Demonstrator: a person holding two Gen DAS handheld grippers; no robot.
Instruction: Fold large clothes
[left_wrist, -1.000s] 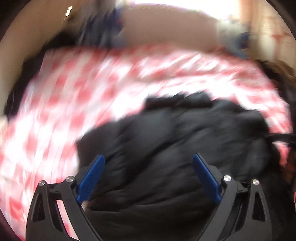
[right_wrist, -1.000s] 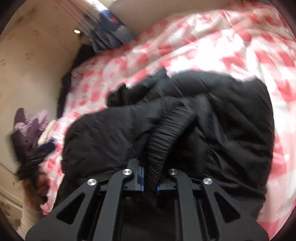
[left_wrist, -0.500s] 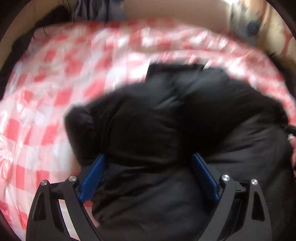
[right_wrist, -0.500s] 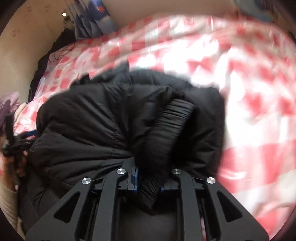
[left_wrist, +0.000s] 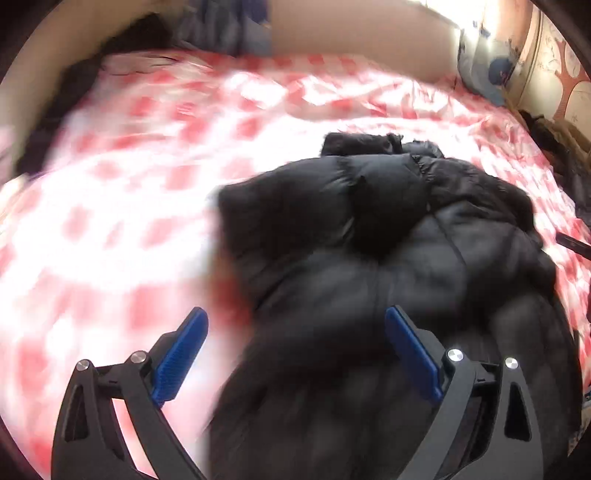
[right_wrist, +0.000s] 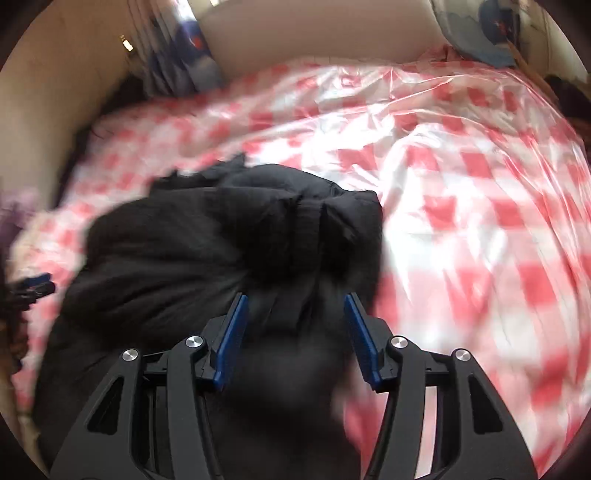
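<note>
A black puffer jacket (left_wrist: 388, 258) lies bunched on the red-and-white checked bed cover (left_wrist: 129, 184); it also shows in the right wrist view (right_wrist: 221, 251). My left gripper (left_wrist: 295, 332) is open and empty just above the jacket's left edge. My right gripper (right_wrist: 295, 314) is open, its blue pads (right_wrist: 232, 332) apart on either side of the jacket's ribbed cuff (right_wrist: 310, 221), which lies loose between them.
The checked cover (right_wrist: 461, 184) spreads wide to the right of the jacket. A beige headboard (right_wrist: 314, 33) runs along the far side. Blue patterned cloth (right_wrist: 184, 55) hangs at the far left and dark clothes (left_wrist: 561, 147) lie at the bed's right edge.
My right gripper has opened and let go of the jacket's cuff. My left gripper has shifted left and back, so its left finger is now over the cover.
</note>
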